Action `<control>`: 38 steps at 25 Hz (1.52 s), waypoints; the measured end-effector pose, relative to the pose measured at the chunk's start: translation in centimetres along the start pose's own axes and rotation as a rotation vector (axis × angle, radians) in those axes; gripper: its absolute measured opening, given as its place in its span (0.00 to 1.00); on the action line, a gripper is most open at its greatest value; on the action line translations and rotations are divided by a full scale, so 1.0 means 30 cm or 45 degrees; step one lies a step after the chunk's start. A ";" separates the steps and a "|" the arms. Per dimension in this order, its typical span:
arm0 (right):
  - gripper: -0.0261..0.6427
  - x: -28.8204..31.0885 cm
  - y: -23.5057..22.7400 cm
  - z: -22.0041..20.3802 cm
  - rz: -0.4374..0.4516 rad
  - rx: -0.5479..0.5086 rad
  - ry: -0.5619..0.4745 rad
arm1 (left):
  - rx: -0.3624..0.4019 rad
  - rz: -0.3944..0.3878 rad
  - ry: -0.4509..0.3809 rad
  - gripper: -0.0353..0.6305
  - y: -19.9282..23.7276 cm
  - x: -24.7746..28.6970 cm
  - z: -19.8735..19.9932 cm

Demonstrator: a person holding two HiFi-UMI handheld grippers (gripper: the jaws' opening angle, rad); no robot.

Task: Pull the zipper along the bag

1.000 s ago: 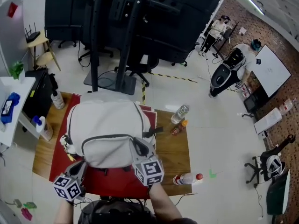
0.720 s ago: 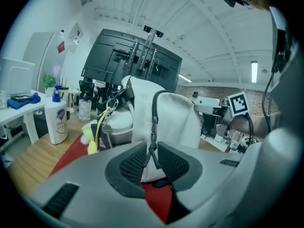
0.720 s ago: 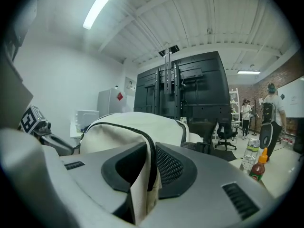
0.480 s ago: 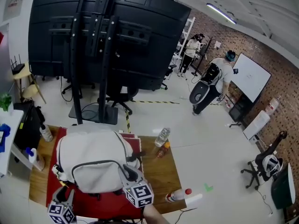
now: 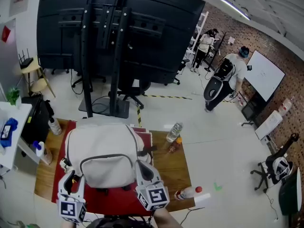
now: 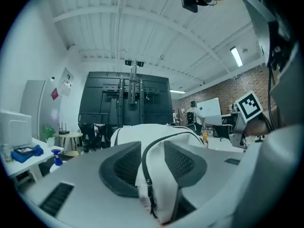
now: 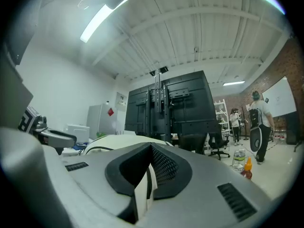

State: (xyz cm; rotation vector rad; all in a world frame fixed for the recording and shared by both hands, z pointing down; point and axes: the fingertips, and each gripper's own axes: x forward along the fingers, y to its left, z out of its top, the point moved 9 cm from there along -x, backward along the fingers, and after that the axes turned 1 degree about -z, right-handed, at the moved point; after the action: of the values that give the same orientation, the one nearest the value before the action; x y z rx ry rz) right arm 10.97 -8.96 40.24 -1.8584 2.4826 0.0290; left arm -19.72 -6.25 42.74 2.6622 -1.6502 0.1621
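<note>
Progress on the zip looks slight or paused, judging by how the two tools stand. The white fabric backpack [image 5: 102,141] lies on a red cloth [image 5: 111,194] over the left and middle of the wooden worktop [image 5: 173,160], with its front pocket toward the near edge, and the dark grey zipper [image 5: 105,157] arches over that pocket. The left gripper [image 5: 71,178] sits at the pocket's near left corner. Its fingers [image 6: 121,167] stand spread and have just been opening, with a fold of white fabric and a stretch of the zipper lying loose between them. The right gripper [image 5: 142,164] is at the pocket's right end. Its fingers [image 7: 164,167] have just been closing and are now pressed together on a thin fold of the backpack with a dark line in it. With only one tool holding on, the run along the track seems largely left to do. No view shows the slider or its pull tab clearly, so how far it has travelled cannot be read, nor whether the teeth along the arch are meshed or parted. Whether the dark line in the right pinch is the pull or just the zip tape is also unclear. The worktop's near edge and both hands are cut off at the bottom of the head view.
</note>
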 end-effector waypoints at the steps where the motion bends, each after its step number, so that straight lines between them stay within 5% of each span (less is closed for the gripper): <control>1: 0.06 0.001 0.007 0.000 0.008 0.005 -0.001 | 0.002 -0.010 -0.002 0.34 -0.009 0.011 0.009; 6: 0.05 0.007 0.038 -0.021 0.037 -0.006 0.038 | -0.019 -0.048 0.087 0.31 -0.046 0.052 0.046; 17: 0.05 -0.006 0.058 -0.046 0.031 0.005 0.051 | -0.051 -0.044 0.009 0.10 -0.060 0.091 0.026; 23: 0.05 -0.005 0.065 -0.061 0.046 -0.021 0.064 | -0.053 -0.081 0.129 0.10 -0.077 0.095 0.028; 29: 0.05 0.003 0.072 -0.083 0.081 -0.031 0.100 | -0.050 -0.068 0.069 0.10 -0.061 0.110 -0.023; 38: 0.05 0.003 0.056 -0.103 0.086 -0.032 0.098 | -0.095 -0.078 0.136 0.10 -0.072 0.121 -0.055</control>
State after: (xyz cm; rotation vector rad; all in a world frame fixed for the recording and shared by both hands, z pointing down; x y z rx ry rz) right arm 9.27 -8.71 43.31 -1.8184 2.6072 -0.0088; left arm -16.33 -8.42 44.83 2.5967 -1.5120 0.2325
